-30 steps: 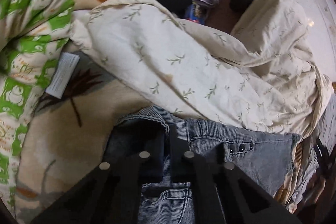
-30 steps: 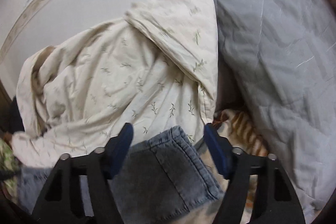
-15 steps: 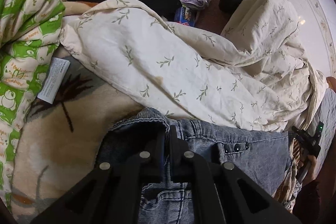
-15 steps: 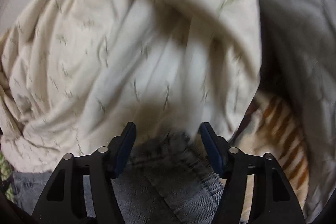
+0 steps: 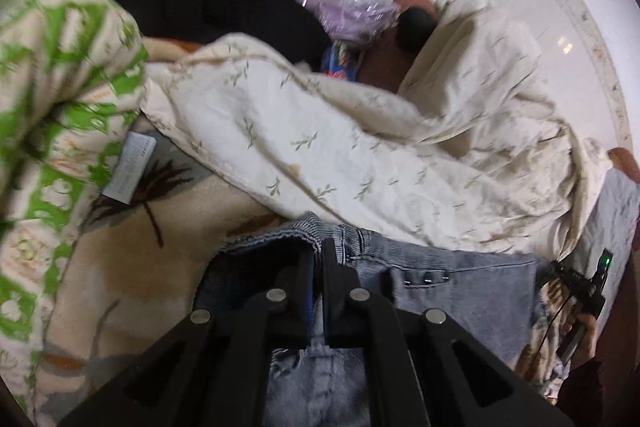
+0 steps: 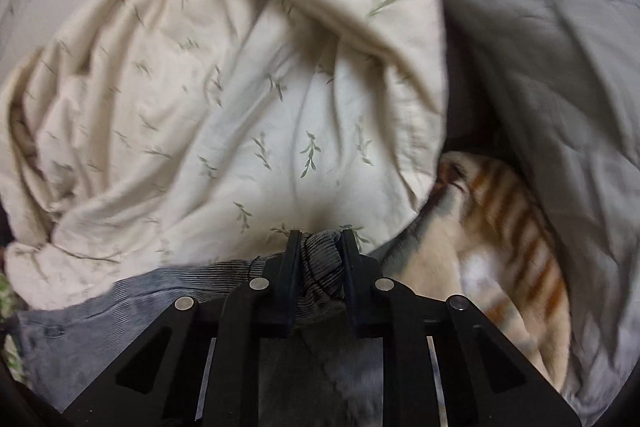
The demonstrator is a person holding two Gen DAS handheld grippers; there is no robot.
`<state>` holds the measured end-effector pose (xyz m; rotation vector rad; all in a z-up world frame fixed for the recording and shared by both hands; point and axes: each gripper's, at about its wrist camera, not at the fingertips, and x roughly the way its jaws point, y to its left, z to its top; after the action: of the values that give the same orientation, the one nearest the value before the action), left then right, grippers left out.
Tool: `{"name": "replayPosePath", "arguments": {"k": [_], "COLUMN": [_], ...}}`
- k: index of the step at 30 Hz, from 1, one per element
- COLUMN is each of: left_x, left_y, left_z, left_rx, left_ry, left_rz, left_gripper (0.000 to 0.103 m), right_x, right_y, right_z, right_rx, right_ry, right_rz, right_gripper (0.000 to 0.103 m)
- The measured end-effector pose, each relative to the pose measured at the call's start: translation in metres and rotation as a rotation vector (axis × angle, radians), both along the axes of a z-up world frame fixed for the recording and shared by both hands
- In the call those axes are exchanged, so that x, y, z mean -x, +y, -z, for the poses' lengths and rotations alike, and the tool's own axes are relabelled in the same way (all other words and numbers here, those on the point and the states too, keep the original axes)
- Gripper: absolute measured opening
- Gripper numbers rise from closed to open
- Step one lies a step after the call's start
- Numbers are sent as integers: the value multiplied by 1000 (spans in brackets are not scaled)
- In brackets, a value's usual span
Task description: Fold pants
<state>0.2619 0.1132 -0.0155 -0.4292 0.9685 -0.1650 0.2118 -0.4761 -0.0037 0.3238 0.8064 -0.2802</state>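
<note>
1. The left gripper (image 5: 318, 259) is clamped tight on the waistband edge of the jeans (image 5: 460, 291), which lie right under and ahead of its tips
2. The right gripper (image 6: 319, 247) has just been closing, and a bunched corner of the same denim is pinched between its jaws
3. The waistband runs sideways from one gripper to the other, so the long axis to fold along lies between the two hands, with the cream floral quilt (image 6: 240, 115) just beyond
</note>
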Motion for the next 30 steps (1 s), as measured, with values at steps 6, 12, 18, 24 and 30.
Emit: {"name": "replayPosePath", "arguments": {"k": [6, 12, 18, 24, 30], "left_x": [50, 123, 200, 254, 277], "left_y": [11, 25, 42, 61, 76], "left_z": [-54, -81, -51, -1, 19], "left_rx": [41, 121, 156, 167, 215], "left_ry": [-66, -105, -58, 56, 67], "left_rz": [12, 12, -1, -16, -36], "left_gripper": [4, 4, 4, 4, 4], "right_x": [109, 189, 271, 343, 378], "right_y": [-23, -20, -10, -3, 8], "right_z": [-55, -89, -57, -8, 20], "right_rx": [-97, -147, -186, -277, -283], "right_ry": [-125, -206, -202, -134, -70], "right_rz": [37, 91, 117, 139, 143], "right_gripper": [16, 16, 16, 16, 16]}}
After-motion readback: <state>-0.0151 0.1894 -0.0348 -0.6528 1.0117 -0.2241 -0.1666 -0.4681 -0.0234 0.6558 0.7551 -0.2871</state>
